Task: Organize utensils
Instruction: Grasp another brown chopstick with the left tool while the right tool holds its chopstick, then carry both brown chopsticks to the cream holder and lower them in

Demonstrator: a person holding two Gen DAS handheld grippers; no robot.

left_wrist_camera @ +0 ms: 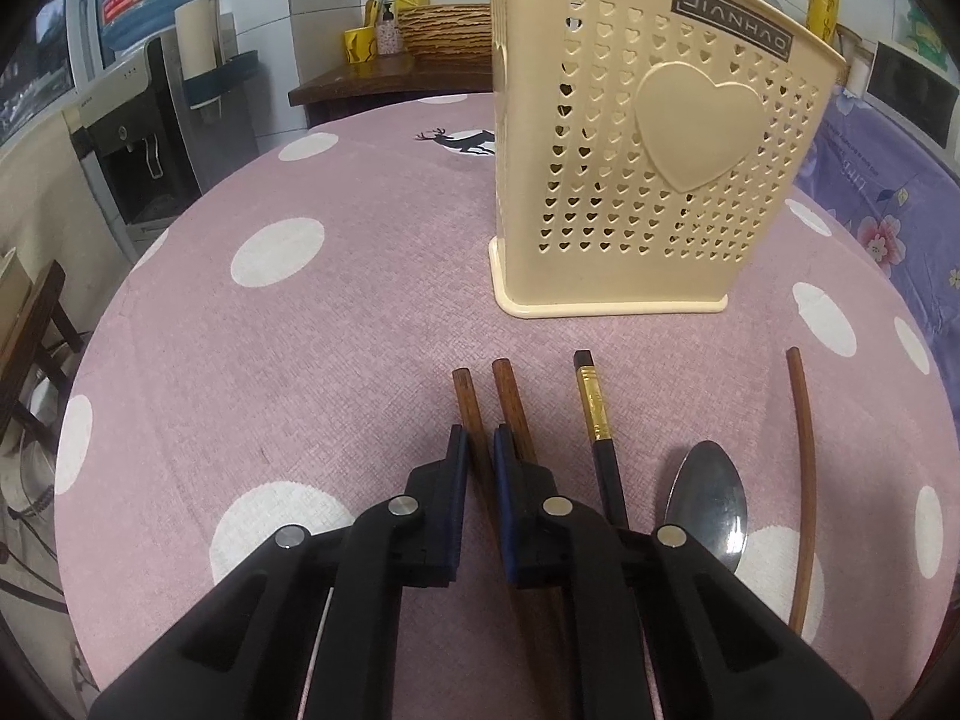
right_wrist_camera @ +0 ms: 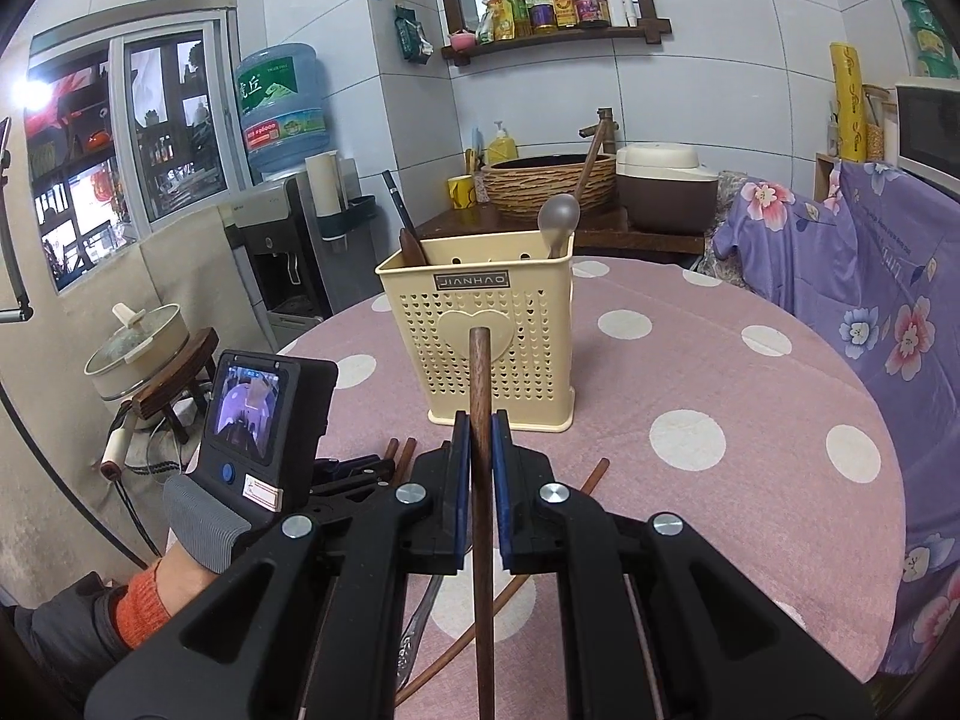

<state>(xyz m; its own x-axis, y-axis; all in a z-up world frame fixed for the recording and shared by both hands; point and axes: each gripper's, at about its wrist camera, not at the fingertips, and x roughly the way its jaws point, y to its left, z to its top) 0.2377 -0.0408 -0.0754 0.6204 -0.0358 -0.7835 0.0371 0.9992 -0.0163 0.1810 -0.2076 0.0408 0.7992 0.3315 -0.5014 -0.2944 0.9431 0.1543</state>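
In the left wrist view my left gripper (left_wrist_camera: 480, 441) is low over the pink dotted tablecloth (left_wrist_camera: 312, 360), shut on a brown wooden chopstick (left_wrist_camera: 465, 396) that lies on it. A second brown chopstick (left_wrist_camera: 510, 396) runs under the right finger. To their right lie a black chopstick with a gold band (left_wrist_camera: 594, 414), a metal spoon (left_wrist_camera: 711, 498) and a thin brown stick (left_wrist_camera: 804, 480). The cream perforated holder (left_wrist_camera: 648, 180) stands just beyond. My right gripper (right_wrist_camera: 480, 420) is shut on another brown chopstick (right_wrist_camera: 480, 372), raised and pointing at the holder (right_wrist_camera: 498, 348), which has a spoon (right_wrist_camera: 559, 216) and dark utensils in it.
The left gripper's body with its small screen (right_wrist_camera: 258, 414) and a gloved hand (right_wrist_camera: 198, 516) sit at the table's left edge. A purple floral cloth (right_wrist_camera: 870, 276) borders the right side. A water dispenser (right_wrist_camera: 282, 240), woven basin (right_wrist_camera: 540, 180) and rice cooker (right_wrist_camera: 660, 180) stand behind.
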